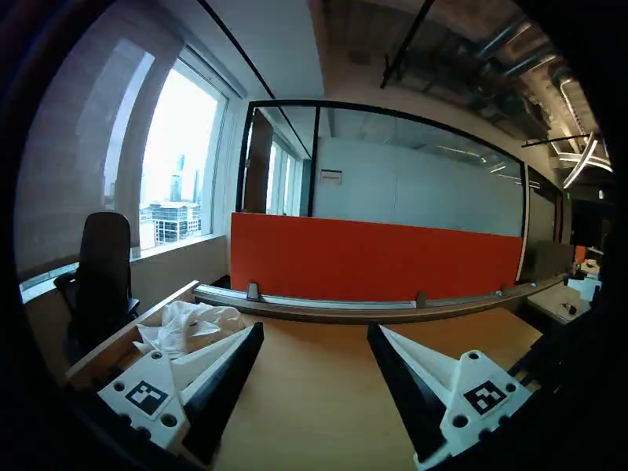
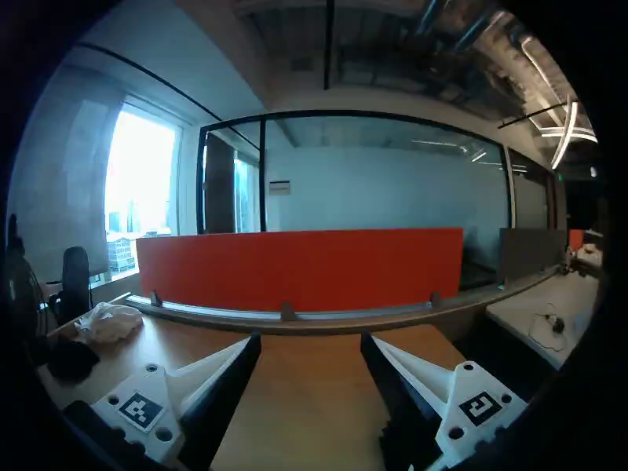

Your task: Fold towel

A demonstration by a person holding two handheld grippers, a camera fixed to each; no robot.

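Your left gripper (image 1: 314, 328) is released: its two fingers stand wide apart above the wooden desk (image 1: 314, 400), and nothing is between them. The towel (image 1: 188, 323) lies crumpled in a white heap at about 9 o'clock from the fingertips, just beside the left finger, near the desk's corner. Your right gripper (image 2: 308, 337) is released too, with bare desk between its fingers. In the right gripper view the towel (image 2: 110, 322) is well apart, at about 9 o'clock. An orange divider (image 1: 369, 259) stands at 12 o'clock, and a black chair (image 1: 102, 267) at 10 o'clock.
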